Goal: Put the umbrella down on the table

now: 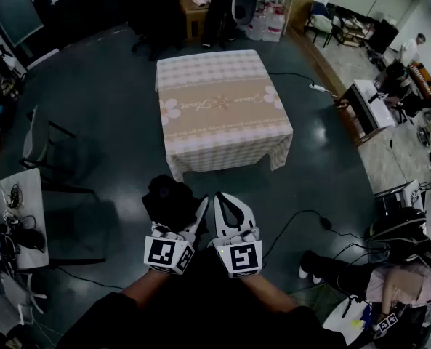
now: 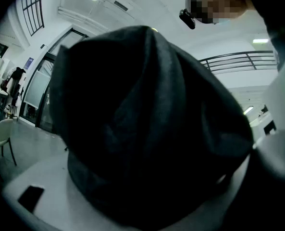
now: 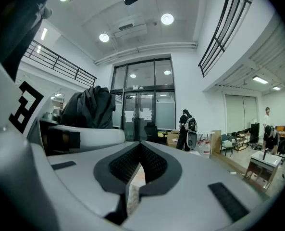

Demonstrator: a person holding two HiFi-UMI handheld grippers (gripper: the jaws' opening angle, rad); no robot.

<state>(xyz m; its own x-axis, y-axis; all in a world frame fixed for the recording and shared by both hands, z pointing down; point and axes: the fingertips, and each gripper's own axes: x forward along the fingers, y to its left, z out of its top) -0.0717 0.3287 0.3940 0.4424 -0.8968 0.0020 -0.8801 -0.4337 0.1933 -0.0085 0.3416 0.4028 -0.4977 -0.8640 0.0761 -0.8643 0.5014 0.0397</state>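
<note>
My left claw (image 1: 184,211) stands wide around a bundled black fabric umbrella (image 1: 166,197), apparently gripping it, though dark cloth fills that view. My right claw (image 1: 224,201) is closed on nothing. The umbrella is above the dark floor (image 1: 113,122), well short of the square checked-cloth table (image 1: 222,111).

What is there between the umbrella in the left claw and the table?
Only bare dark floor. The head view shows nothing standing between the umbrella, gripped in the left claw, and the table.
</note>
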